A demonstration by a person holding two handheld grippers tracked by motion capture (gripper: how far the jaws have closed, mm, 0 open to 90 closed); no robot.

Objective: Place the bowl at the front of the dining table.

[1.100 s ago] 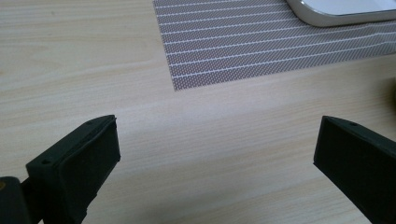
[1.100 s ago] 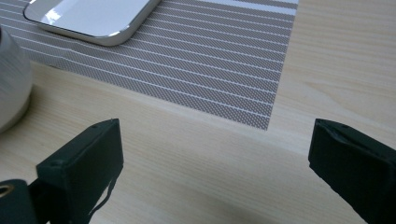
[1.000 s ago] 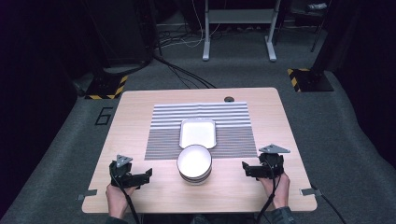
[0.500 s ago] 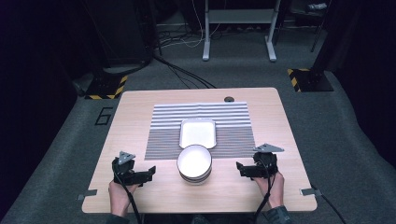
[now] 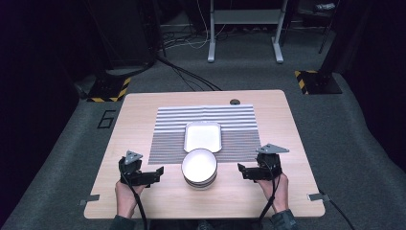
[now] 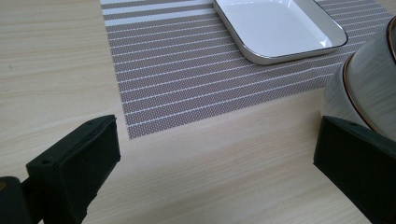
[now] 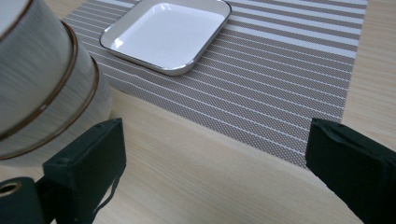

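Both grippers low, jaws spread wide, nothing gripped.
We see the left gripper (image 5: 158, 171) and right gripper (image 5: 241, 169) facing inward toward each other, each held from behind by a hand, forearms entering from below.

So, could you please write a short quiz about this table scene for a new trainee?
1. True or false: the tray lies on the striped mat.
2. What stands between the left gripper and the right gripper? A) a cup B) stacked bowls C) a bottle
3. Fill in: both grippers are ___, holding nothing.

Key: 1 true; 2 B; 3 open.
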